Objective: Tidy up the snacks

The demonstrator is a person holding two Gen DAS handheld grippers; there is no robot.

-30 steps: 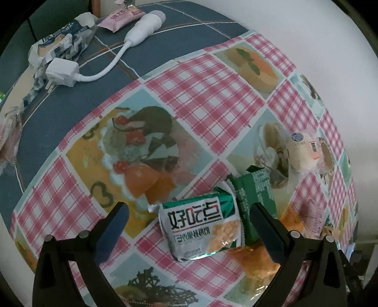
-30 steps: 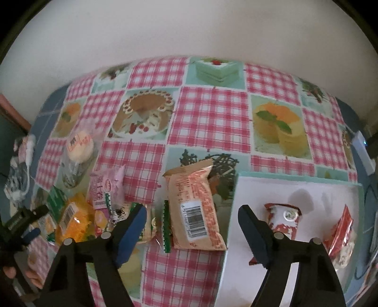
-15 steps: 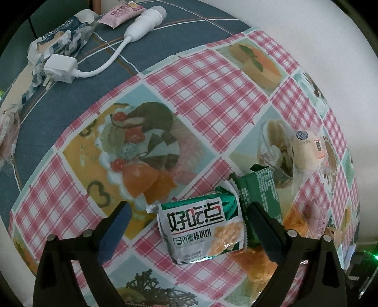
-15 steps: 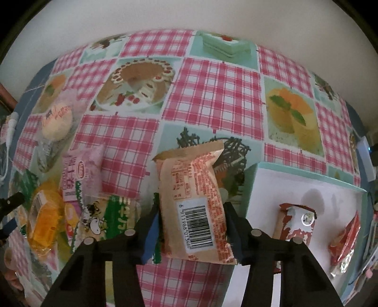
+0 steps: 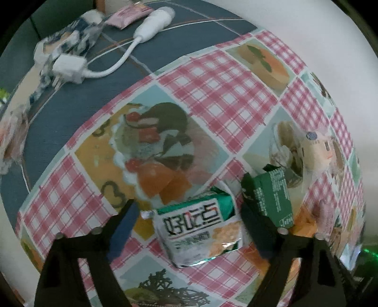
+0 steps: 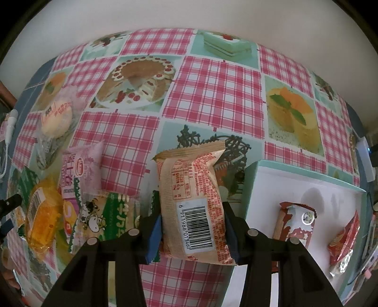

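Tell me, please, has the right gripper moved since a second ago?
Yes. The right gripper has dropped toward the tablecloth, whose printed squares look larger, and its jaws now clamp the orange packet beside the white tray.

Bare tablecloth (image 6: 212,94) beyond crowded snack pile (image 6: 78,207)

Covered by a glossy oilcloth (image 6: 212,94) of pink gingham squares alternating with mint panels printed with cakes and desserts, over a dark blue-grey tabletop (image 5: 70,113) crossed by thin pale lines. Backed closely by a plain off-white wall (image 6: 189,14), evenly and softly lit, without hard shadows.
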